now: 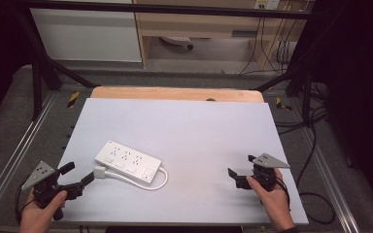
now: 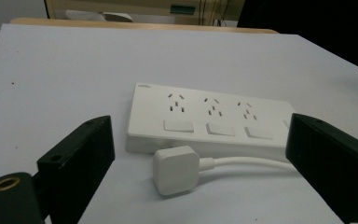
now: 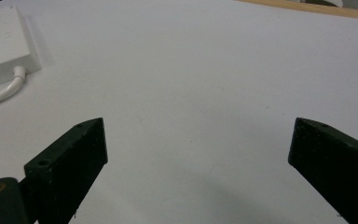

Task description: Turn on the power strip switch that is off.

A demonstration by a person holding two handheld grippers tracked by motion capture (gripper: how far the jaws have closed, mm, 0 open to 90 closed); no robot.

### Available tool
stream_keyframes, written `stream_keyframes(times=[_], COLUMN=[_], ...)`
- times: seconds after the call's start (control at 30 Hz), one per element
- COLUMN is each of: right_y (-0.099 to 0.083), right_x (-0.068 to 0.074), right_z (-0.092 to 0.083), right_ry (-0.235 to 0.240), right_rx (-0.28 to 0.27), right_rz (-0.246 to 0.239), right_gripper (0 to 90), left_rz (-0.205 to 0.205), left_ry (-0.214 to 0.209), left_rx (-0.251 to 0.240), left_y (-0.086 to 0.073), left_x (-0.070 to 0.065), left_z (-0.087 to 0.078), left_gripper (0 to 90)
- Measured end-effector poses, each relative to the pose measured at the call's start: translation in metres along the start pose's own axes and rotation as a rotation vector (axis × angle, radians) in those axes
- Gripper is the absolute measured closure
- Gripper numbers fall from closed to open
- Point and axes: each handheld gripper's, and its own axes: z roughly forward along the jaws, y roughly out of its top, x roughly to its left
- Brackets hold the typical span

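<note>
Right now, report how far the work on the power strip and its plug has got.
Done: nothing visibly; the power strip lies flat on the table, its sockets free. In hand: the left gripper, jaws open, is lined up on the white plug, which lies loose beside the strip, not yet gripped. The right gripper waits open, apart from everything. Left: probably closing on the plug and whatever follows with it.

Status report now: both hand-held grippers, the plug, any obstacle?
Left hand-held gripper open, aimed at plug, not touching. Right hand-held gripper open, holding nothing. Plug flat on table beside power strip. Nothing between jaws and plug.
</note>
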Motion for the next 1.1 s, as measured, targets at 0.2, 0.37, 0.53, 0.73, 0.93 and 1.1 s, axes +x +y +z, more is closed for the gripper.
stream_keyframes(times=[0.2, 0.37, 0.53, 0.73, 0.93, 1.1], right_y=[0.000, 0.001, 0.001, 0.002, 0.002, 0.003], right_x=[-0.001, 0.000, -0.001, 0.000, 0.000, 0.001], right_z=[-0.001, -0.002, -0.001, -0.001, -0.001, -0.001], right_ry=[-0.009, -0.011, -0.015, -0.013, -0.009, -0.006], right_rx=[-0.007, -0.011, -0.016, -0.017, -0.016, -0.019], right_rz=[0.002, -0.003, -0.002, -0.006, -0.004, -0.004], right_gripper=[4.5, 4.3, 3.8, 3.5, 3.3, 3.0], left_rz=[-0.007, -0.016, 0.002, -0.006, -0.002, 0.004], left_ry=[-0.006, -0.006, -0.005, 0.009, -0.003, -0.006], left_rx=[-0.015, -0.023, -0.038, -0.064, -0.102, -0.113], left_y=[0.001, 0.002, 0.007, 0.012, 0.017, 0.020], left_x=[0.000, 0.000, -0.003, -0.007, -0.009, -0.012], left_z=[-0.002, -0.003, -0.004, -0.007, -0.012, -0.014], left_gripper=[7.3, 7.1, 6.2, 6.2, 5.5, 5.6])
